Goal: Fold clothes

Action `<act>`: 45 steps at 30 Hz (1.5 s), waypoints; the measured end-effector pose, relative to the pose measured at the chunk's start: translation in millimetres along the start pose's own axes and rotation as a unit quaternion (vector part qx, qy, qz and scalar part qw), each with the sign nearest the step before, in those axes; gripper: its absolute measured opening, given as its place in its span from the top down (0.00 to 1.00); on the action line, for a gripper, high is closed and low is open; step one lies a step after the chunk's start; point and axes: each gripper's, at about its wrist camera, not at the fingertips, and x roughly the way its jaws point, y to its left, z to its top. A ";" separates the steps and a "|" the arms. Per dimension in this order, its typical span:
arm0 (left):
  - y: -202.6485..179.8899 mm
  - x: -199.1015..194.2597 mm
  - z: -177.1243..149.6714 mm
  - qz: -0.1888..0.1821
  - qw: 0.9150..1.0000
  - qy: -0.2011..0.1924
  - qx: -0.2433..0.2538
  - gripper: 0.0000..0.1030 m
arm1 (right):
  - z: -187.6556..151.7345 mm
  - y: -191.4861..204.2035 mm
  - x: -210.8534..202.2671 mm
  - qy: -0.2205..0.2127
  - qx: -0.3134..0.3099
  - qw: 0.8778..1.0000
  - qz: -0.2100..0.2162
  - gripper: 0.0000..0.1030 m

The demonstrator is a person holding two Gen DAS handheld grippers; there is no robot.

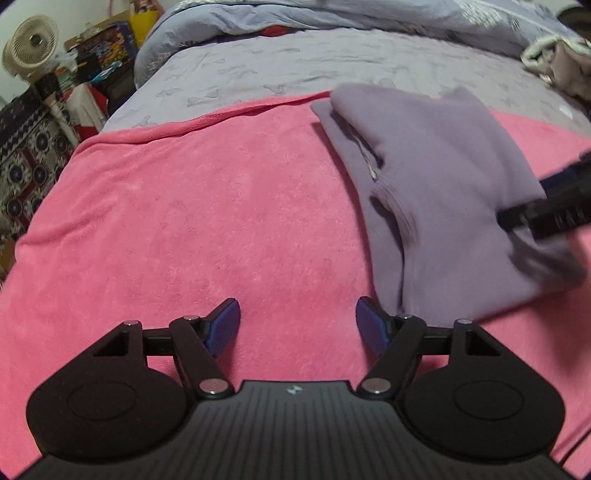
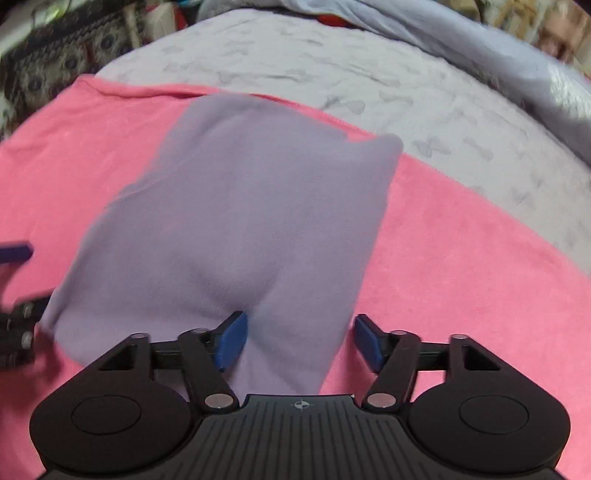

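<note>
A folded lilac fleece garment [image 1: 443,177] lies on a pink blanket [image 1: 184,221] spread over the bed. My left gripper [image 1: 297,314] is open over bare blanket just left of the garment's near edge, with nothing between its blue pads. In the right wrist view the garment [image 2: 240,206] fills the middle. My right gripper [image 2: 300,328] is open, and the garment's near corner lies between its fingers; the right pad stands apart from the cloth. The right gripper [image 1: 546,210] also shows, blurred, at the garment's right side. One left-gripper pad [image 2: 14,254] shows at the left edge.
Beyond the blanket [image 2: 461,277] is a grey patterned sheet [image 1: 277,74] and a bunched pale-blue duvet [image 1: 369,18]. A heap of other clothes [image 1: 561,66] sits at the far right. A white fan [image 1: 31,46] and clutter stand off the bed's left side.
</note>
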 end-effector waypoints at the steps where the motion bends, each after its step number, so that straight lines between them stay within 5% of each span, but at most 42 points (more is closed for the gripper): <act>1: 1.6 -1.3 0.8 -0.002 1.000 0.005 0.002 0.29 | 3.7 -2.9 -5.9 -0.004 -0.001 1.000 0.002 0.32; 5: 12.5 -1.0 4.8 -0.016 0.999 0.037 -0.014 0.29 | 20.3 -11.5 -38.3 -0.060 -0.006 0.998 0.005 0.37; 7: 16.2 3.2 6.7 -0.020 0.998 0.050 -0.022 0.28 | 36.3 -9.4 -42.7 -0.078 0.002 0.996 0.048 0.39; 12: 17.8 4.3 7.5 -0.018 0.998 0.062 -0.026 0.27 | 80.9 21.9 26.6 -0.023 -0.014 0.993 0.111 0.46; 15: 18.4 3.4 7.2 -0.018 0.998 0.060 -0.027 0.27 | 96.8 30.5 55.9 -0.021 0.001 0.993 0.115 0.30; 19: 15.7 1.3 8.4 -0.016 0.998 0.059 -0.027 0.27 | 120.1 42.0 42.1 -0.050 -0.019 0.993 0.106 0.41; 21: 15.2 0.2 7.0 -0.016 0.998 0.059 -0.026 0.27 | 126.2 51.7 67.8 -0.013 -0.041 0.994 0.099 0.38; 23: 15.7 0.1 8.1 -0.017 0.998 0.059 -0.027 0.27 | 132.6 64.5 94.5 0.014 -0.078 0.993 0.087 0.08; 25: 16.2 -0.3 8.5 -0.019 0.998 0.060 -0.029 0.27 | 137.3 83.7 98.3 0.025 -0.121 0.991 0.053 0.06; 27: 16.2 -1.2 8.3 -0.021 0.998 0.058 -0.028 0.27 | 138.5 91.2 83.8 0.008 -0.124 0.991 0.041 0.20; 28: 16.3 -1.4 8.0 -0.022 0.998 0.056 -0.028 0.27 | 133.5 88.9 69.0 -0.015 -0.117 0.992 0.051 0.26; 34: 17.3 -1.6 5.1 -0.027 0.998 0.042 -0.028 0.26 | 64.1 45.9 -19.7 -0.113 -0.009 0.989 0.097 0.21; 40: 22.2 -7.2 3.2 -0.002 0.999 0.032 -0.034 0.25 | -42.8 22.9 -11.9 0.005 -0.004 0.999 0.037 0.18; 42: 24.6 -11.9 3.2 0.016 0.999 0.028 -0.040 0.25 | -68.0 6.3 -17.7 0.026 0.074 0.995 0.066 0.15; 45: 26.4 -30.3 1.9 0.051 0.997 0.009 -0.052 0.32 | -92.8 7.8 -33.4 0.026 0.068 0.997 0.038 0.15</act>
